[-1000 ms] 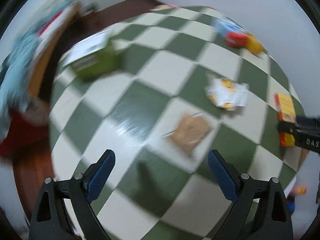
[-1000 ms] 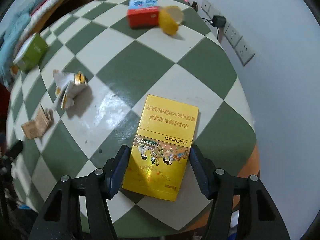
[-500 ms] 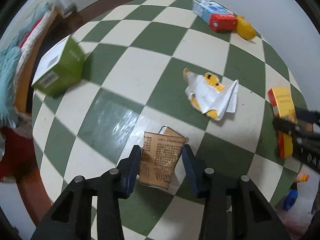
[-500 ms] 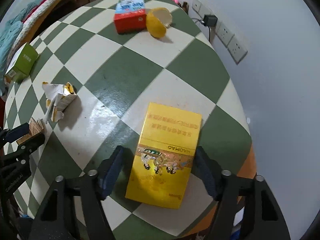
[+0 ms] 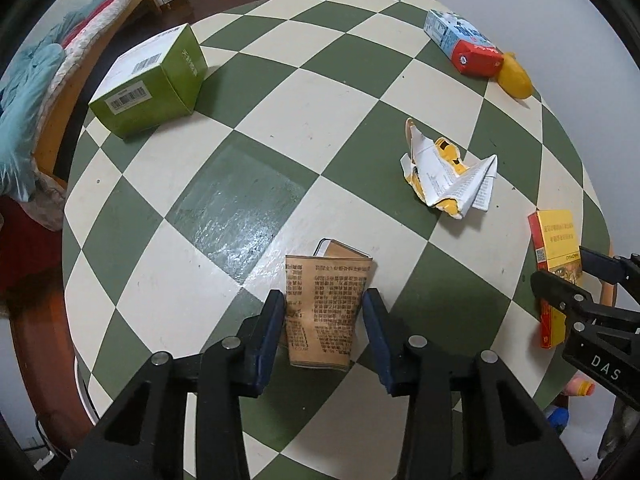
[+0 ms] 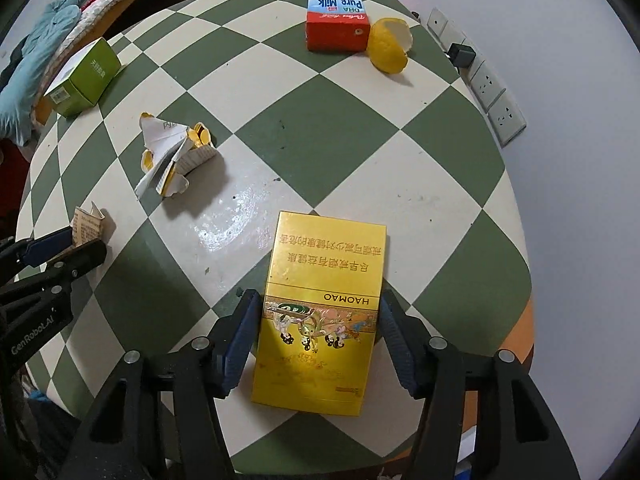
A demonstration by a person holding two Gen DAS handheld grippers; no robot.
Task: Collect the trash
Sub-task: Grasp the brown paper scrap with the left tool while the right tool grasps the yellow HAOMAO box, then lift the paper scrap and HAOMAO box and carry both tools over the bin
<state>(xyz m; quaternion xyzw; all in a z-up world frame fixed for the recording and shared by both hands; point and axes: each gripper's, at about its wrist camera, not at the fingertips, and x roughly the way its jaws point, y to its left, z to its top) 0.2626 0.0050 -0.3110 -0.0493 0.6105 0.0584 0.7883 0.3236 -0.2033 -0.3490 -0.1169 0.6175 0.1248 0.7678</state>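
Brown printed packet [image 5: 326,308] pinched in left gripper [image 5: 324,330], yellow carton [image 6: 320,312] bracketed by half-wide right gripper [image 6: 318,336], contact unclear, both on checkered counter [image 5: 240,200]; crumpled wrapper [image 5: 448,180], milk carton [image 6: 336,20], peel [image 6: 388,50], green box [image 5: 148,80] uncollected.

1. The left gripper [image 5: 323,320] points steeply down; its jaws have just closed in, and its blue fingers [image 5: 269,334] pinch a brown folded paper [image 5: 326,300].
2. The right gripper [image 6: 318,340] also points steeply down, fingers [image 6: 241,340] flanking a yellow box [image 6: 320,308], contact unclear.
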